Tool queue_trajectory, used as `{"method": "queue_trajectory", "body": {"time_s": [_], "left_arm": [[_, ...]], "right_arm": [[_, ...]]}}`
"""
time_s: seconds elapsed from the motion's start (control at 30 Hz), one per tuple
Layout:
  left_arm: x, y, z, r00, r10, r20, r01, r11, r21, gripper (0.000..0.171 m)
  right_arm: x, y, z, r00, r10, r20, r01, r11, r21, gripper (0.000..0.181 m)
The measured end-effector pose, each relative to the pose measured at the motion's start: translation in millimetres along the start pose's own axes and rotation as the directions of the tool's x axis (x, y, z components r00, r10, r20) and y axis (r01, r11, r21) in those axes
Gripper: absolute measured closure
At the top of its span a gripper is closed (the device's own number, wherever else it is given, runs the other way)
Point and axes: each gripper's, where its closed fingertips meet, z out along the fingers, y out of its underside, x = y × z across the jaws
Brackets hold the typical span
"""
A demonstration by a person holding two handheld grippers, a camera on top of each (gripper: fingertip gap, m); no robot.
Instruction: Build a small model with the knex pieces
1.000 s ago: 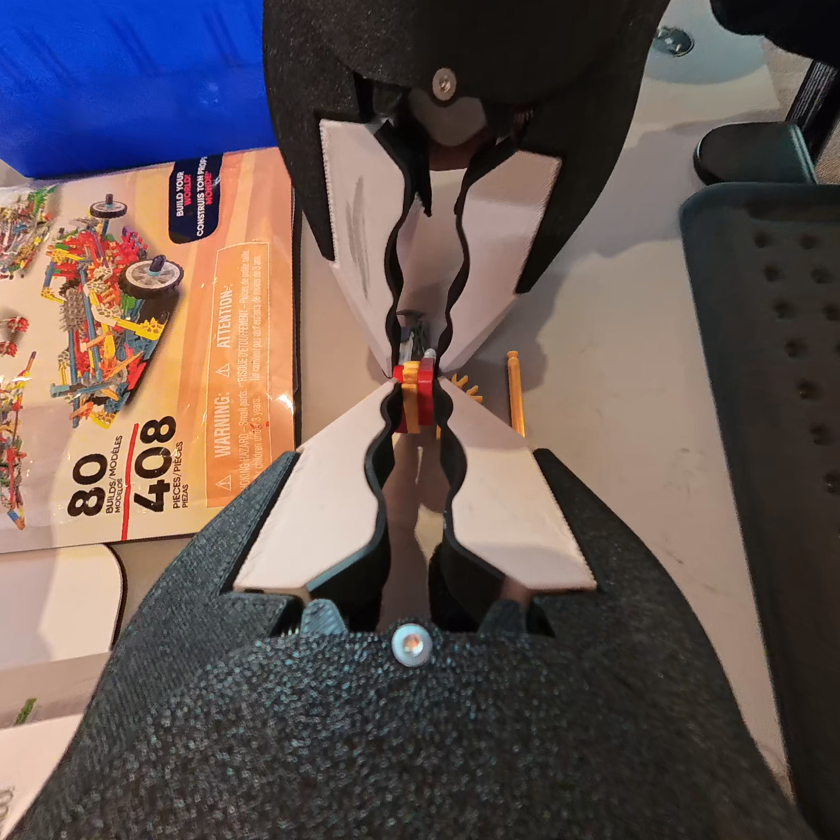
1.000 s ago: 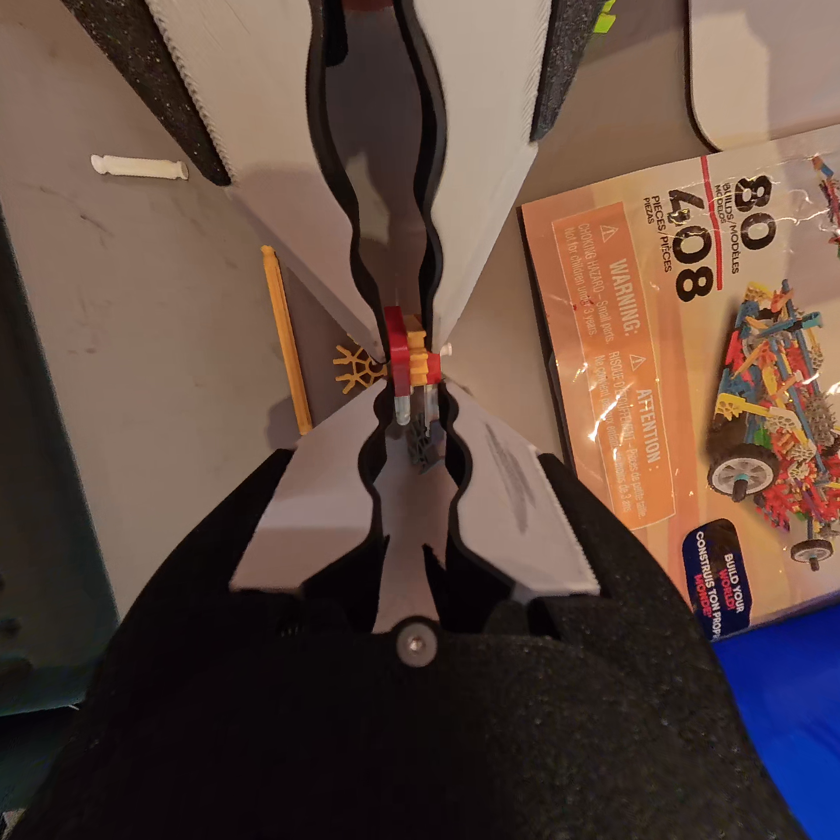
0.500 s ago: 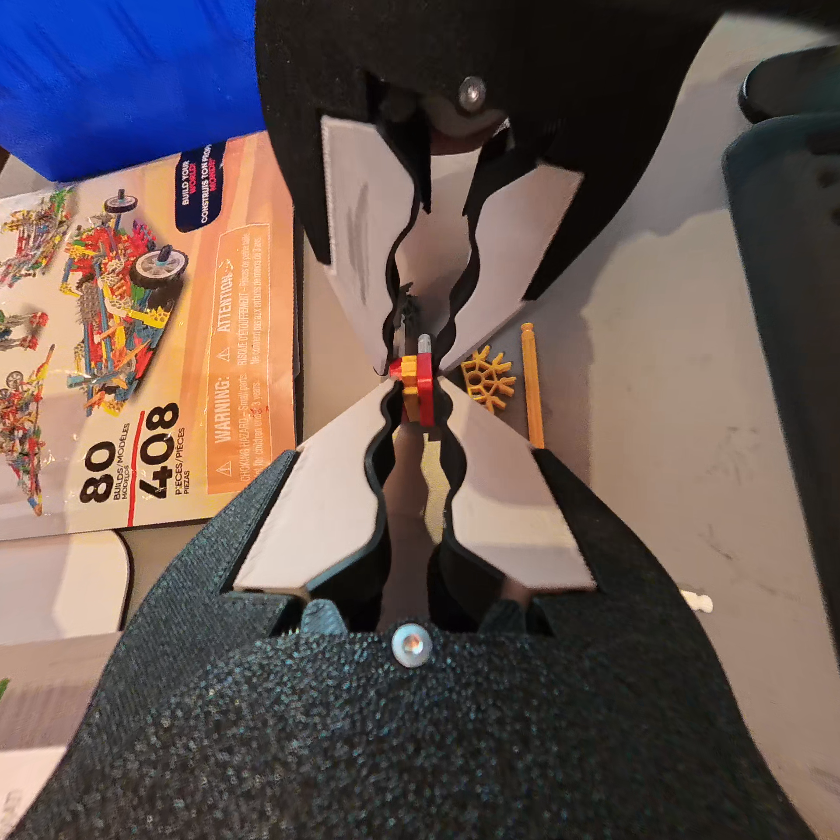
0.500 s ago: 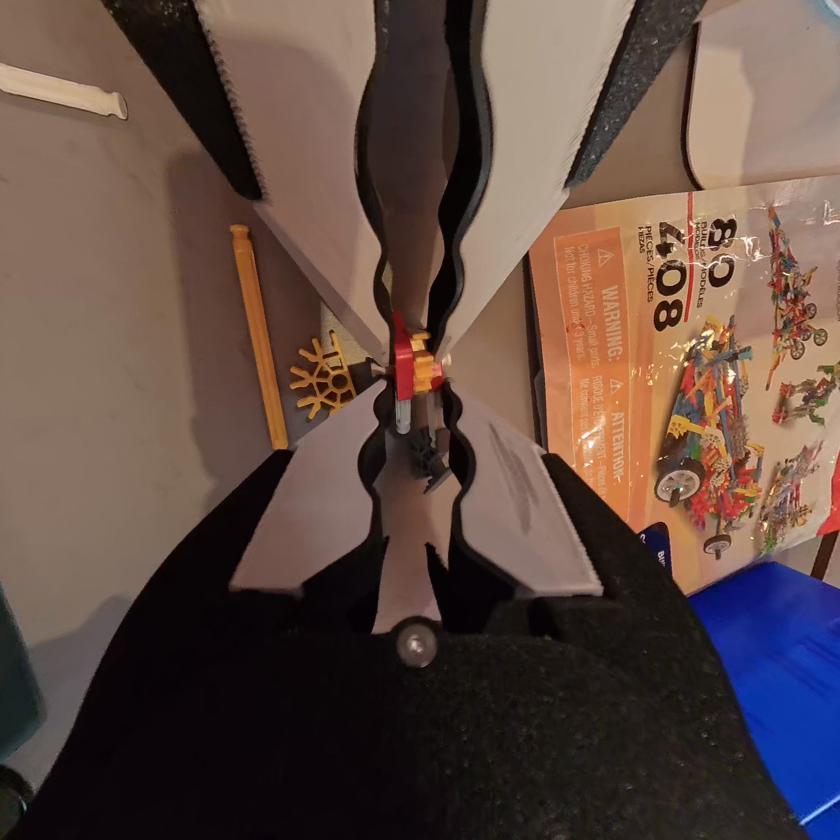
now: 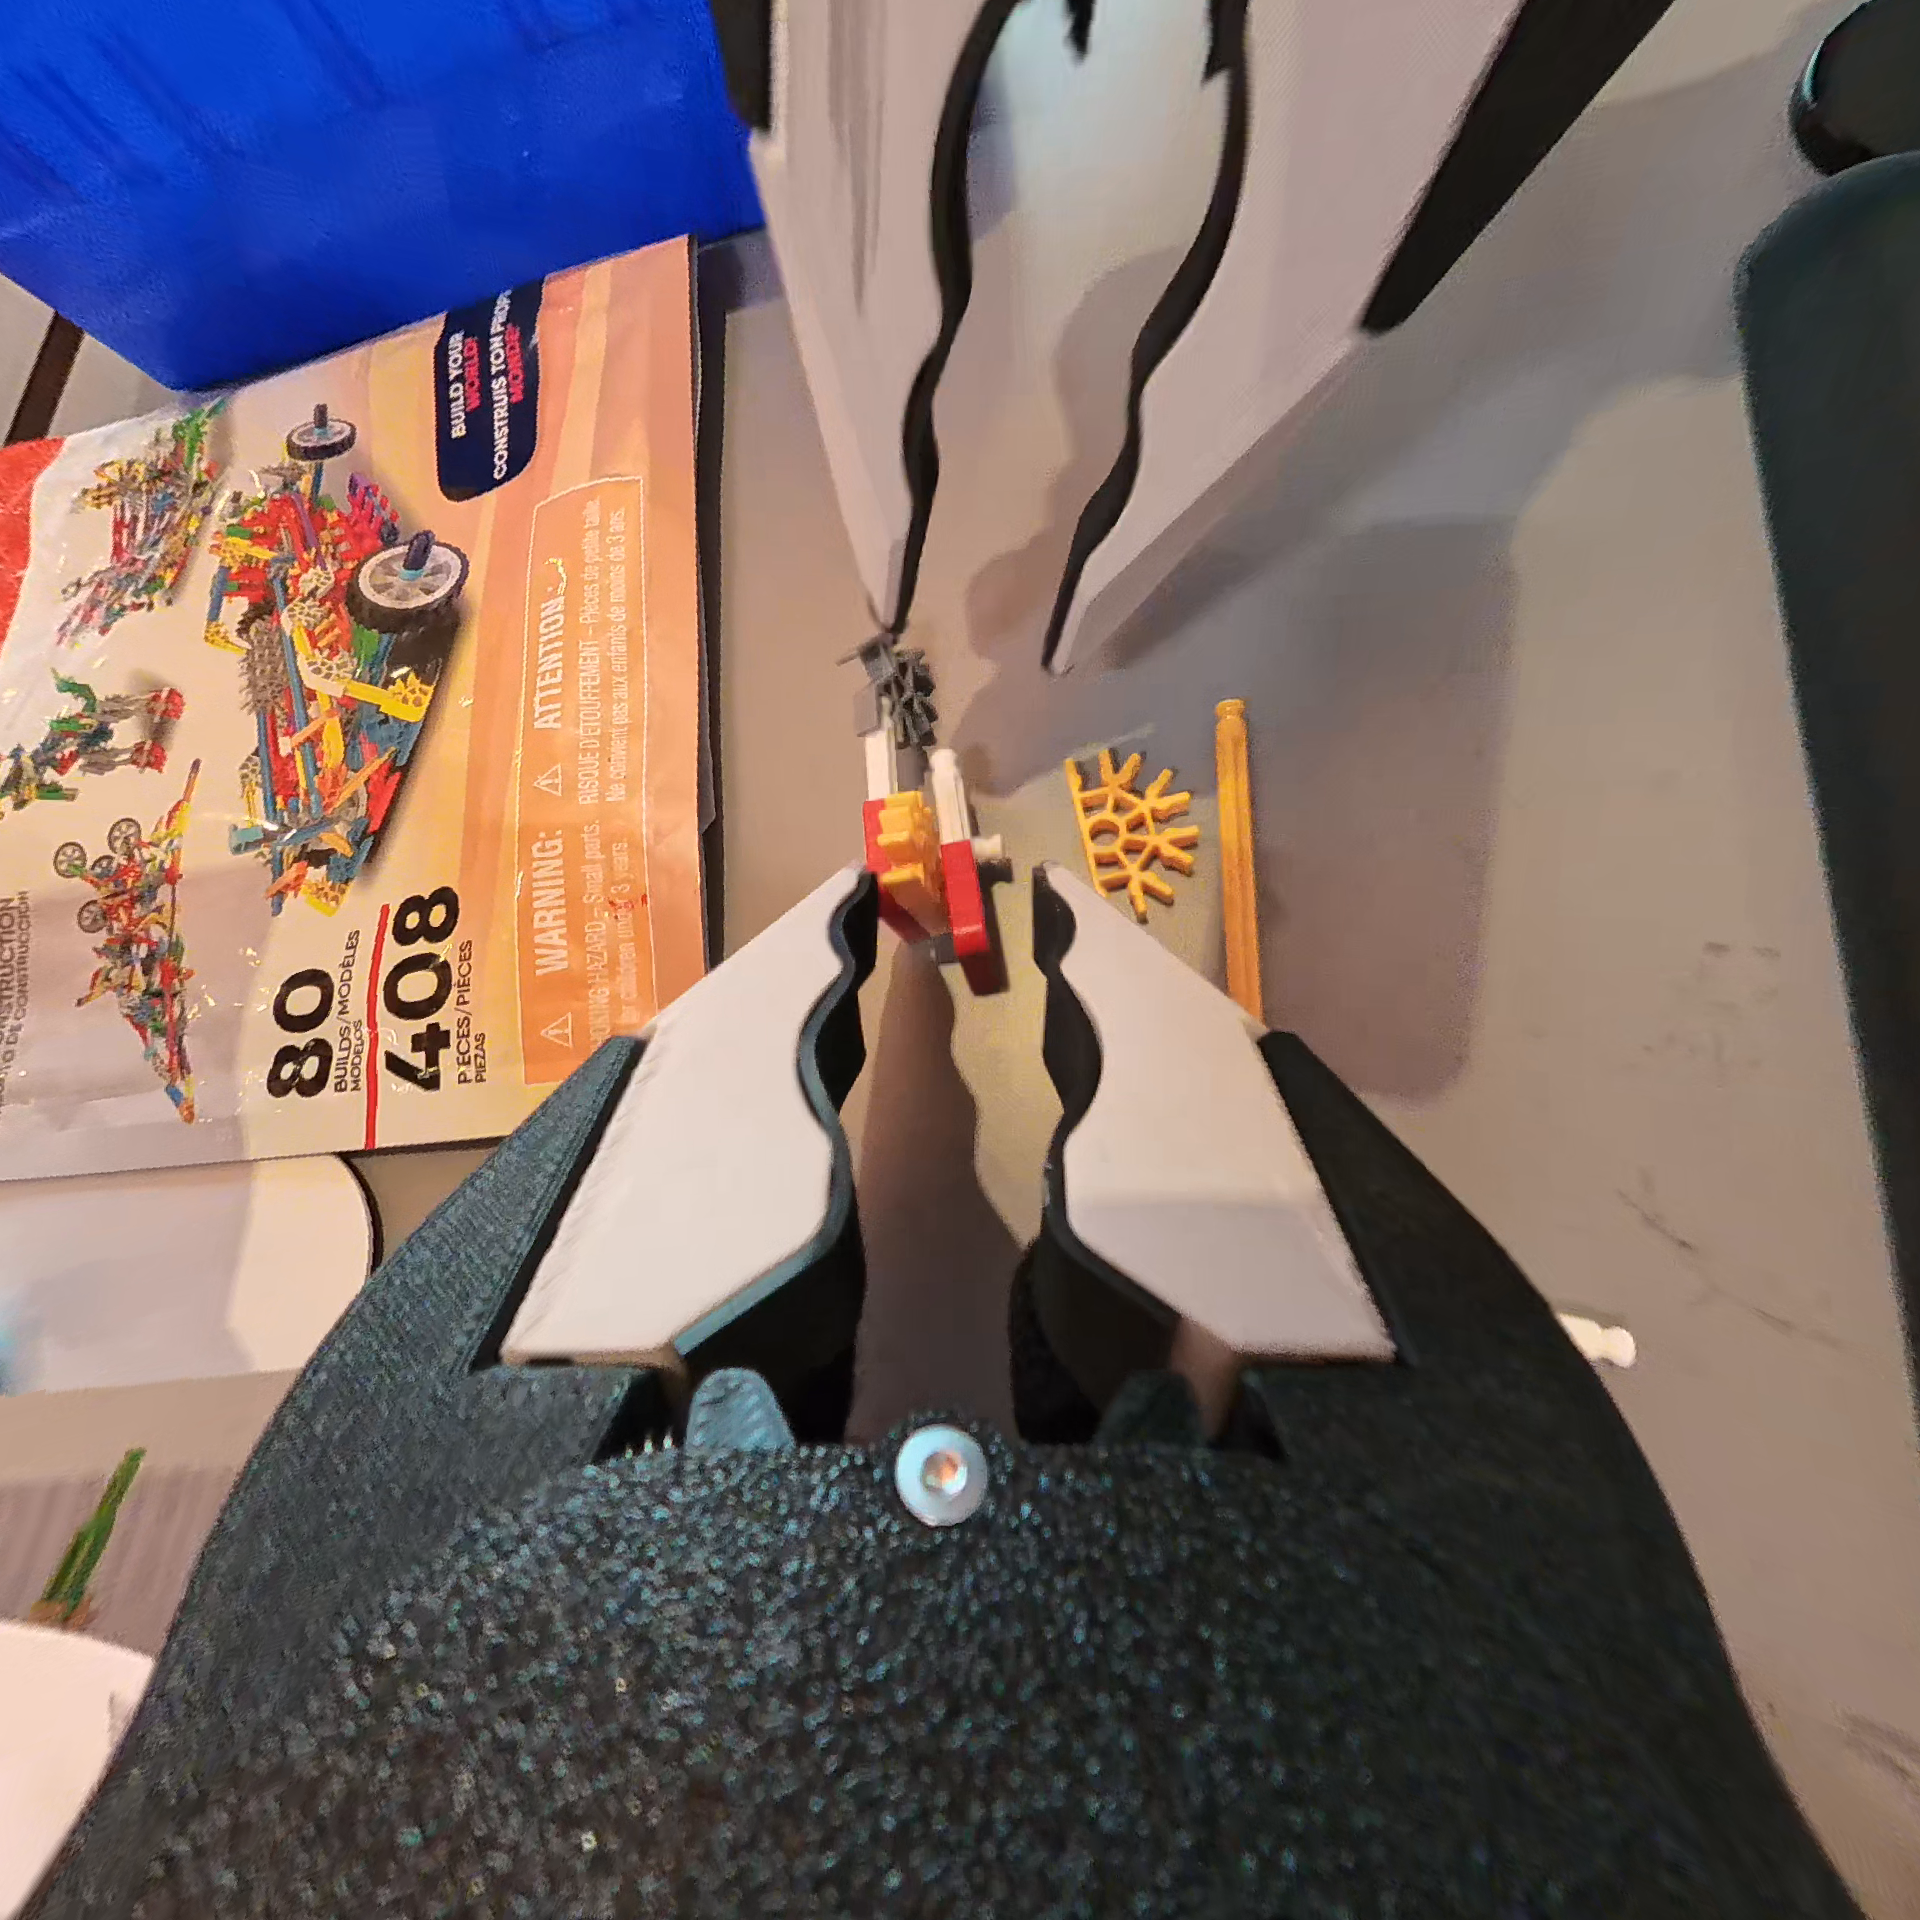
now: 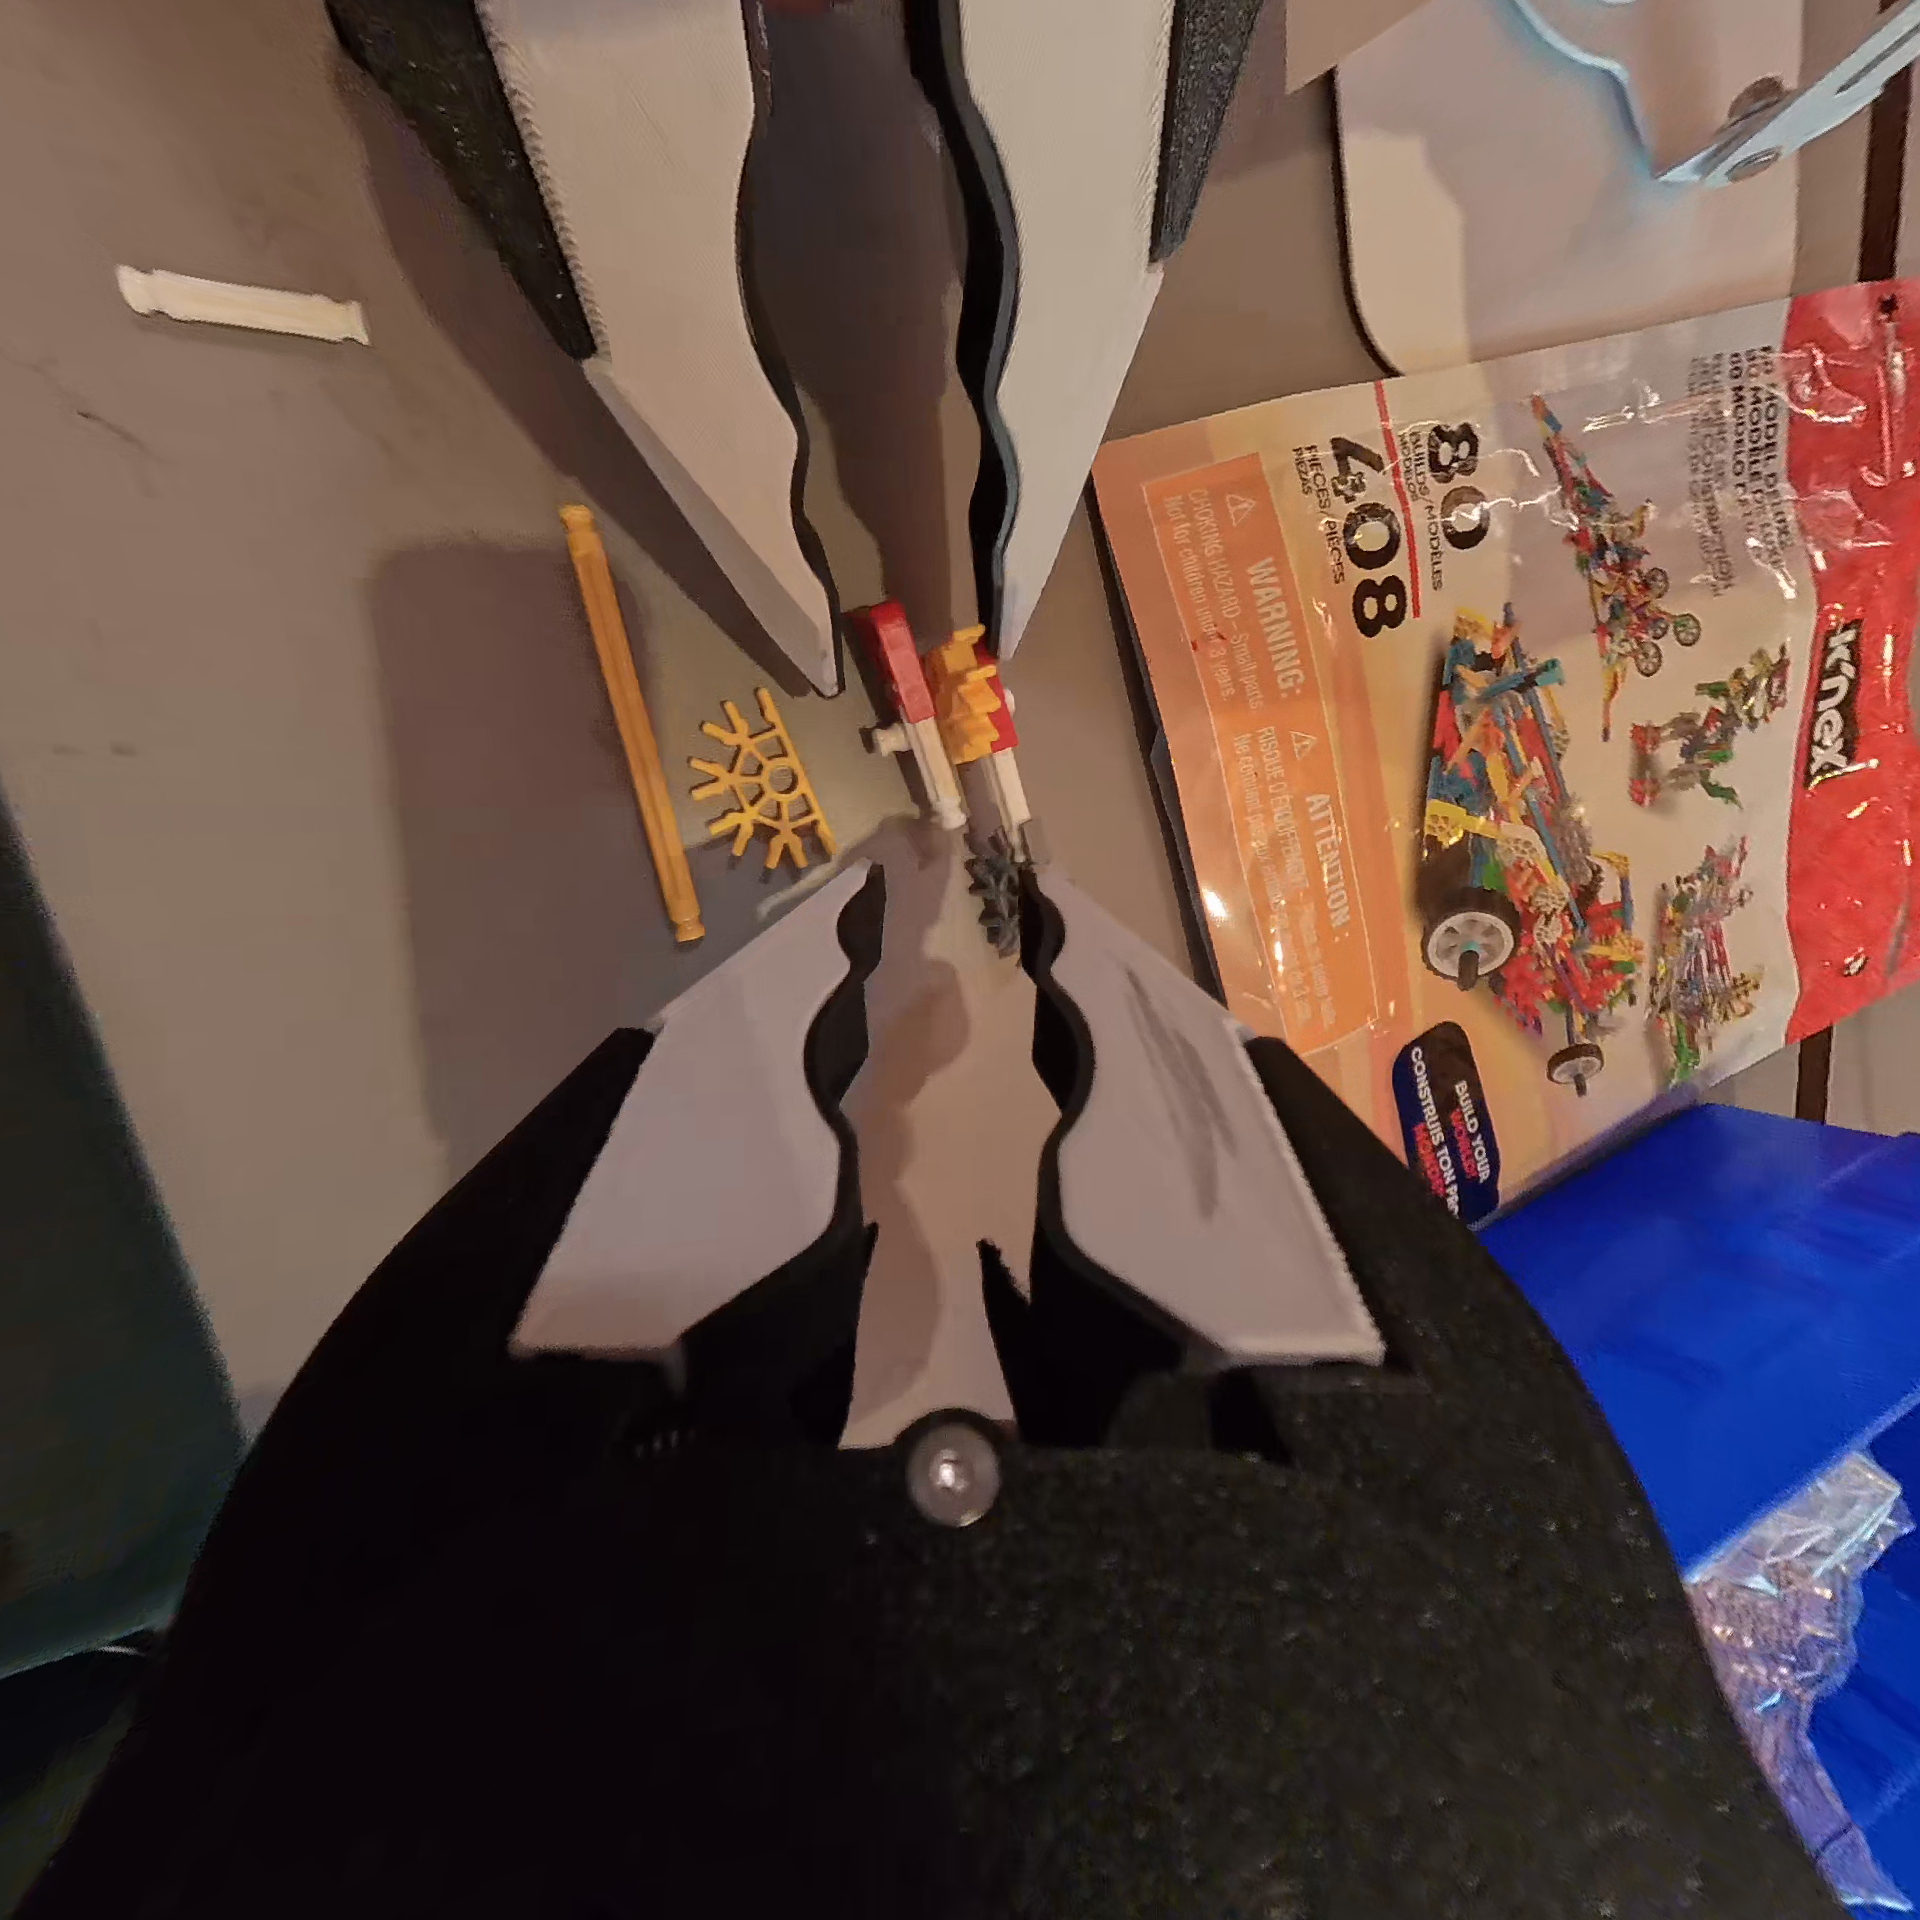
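Grey counter (image 5: pixel 1558 935) w/ loose bits: a yellow snowflake-shaped connector (image 5: pixel 1132 831) flat next to a yellow rod (image 5: pixel 1236 852), both just right of the left hand-held gripper (image 5: pixel 951 894) tips; a white rod (image 6: pixel 239 307) lies well apart. A printed toy bag (image 5: pixel 343 748) sits on the counter to the left in the left wrist view, a blue bin (image 5: pixel 312 156) behind it, a dark chair seat (image 5: pixel 1849 623) along the other edge. The small toy assembly (image 5: pixel 930 862), red and yellow pieces w/ white rods and a grey spiky connector at the far end, sits between the two sets of tips. Left hand-held gripper is narrowly parted, fingers beside the red/yellow end; contact unclear. Right hand-held gripper (image 6: pixel 951 883) also narrowly parted, one finger (image 6: pixel 1049 914) against the grey end. Can't tell if the assembly rests on the counter.
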Motion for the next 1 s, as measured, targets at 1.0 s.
{"method": "queue_trajectory", "body": {"time_s": [1.0], "left_arm": [[6, 13, 0, 0.998, 0.031, 0.054, -0.028, 0.998, -0.057, 0.166]], "right_arm": [[-10, -6, 24, 1.000, 0.006, -0.001, -0.006, 0.997, 0.073, 0.159]]}}
